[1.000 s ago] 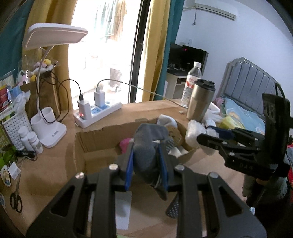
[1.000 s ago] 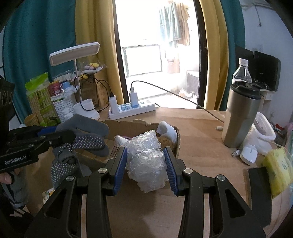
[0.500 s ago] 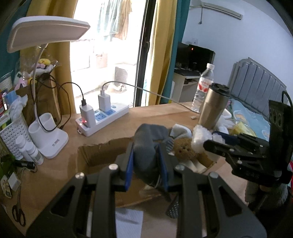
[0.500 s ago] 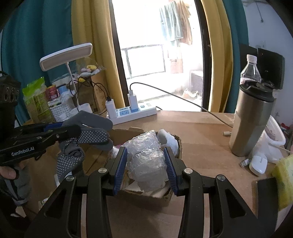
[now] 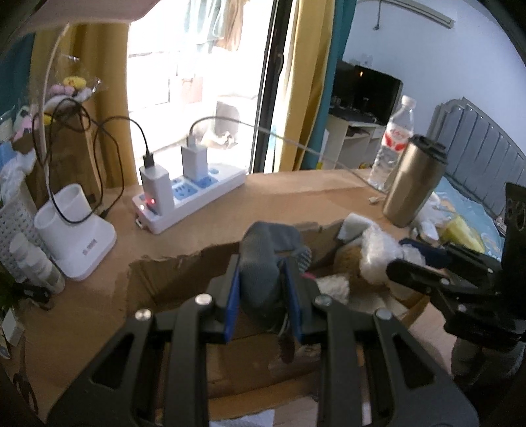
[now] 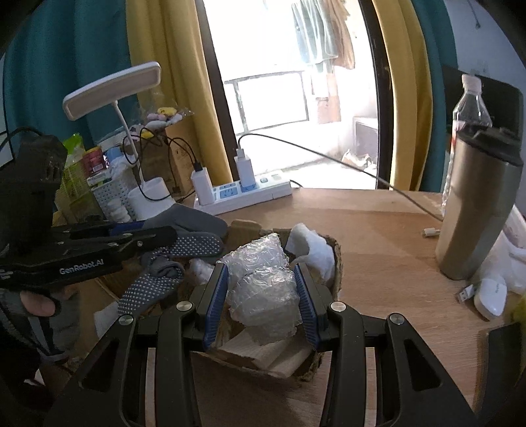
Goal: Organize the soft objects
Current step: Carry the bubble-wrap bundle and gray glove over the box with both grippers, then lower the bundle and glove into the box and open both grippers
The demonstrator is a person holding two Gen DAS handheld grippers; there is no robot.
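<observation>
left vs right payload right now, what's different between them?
The left gripper holds a grey sock; the right gripper holds a wad of bubble wrap.
The sock is opaque knit with white grip dots; the wrap is clear, crinkled plastic.
The sock dangles below its jaws; the wrap bulges as a compact lump.
Shared: both soft, both clamped between blue-padded jaws over the cardboard box.

Lamp head cut off by the top edge in the left wrist view. Grey sock lower part hidden between the left claw pads. Cardboard box near wall hidden behind the claw arms; box contents partly covered, brown plush mostly hidden behind bubble wrap. In the right wrist view, tumbler blocks the water bottle lower half. Far-left clutter on the counter too small to identify. White item at right unclear.
</observation>
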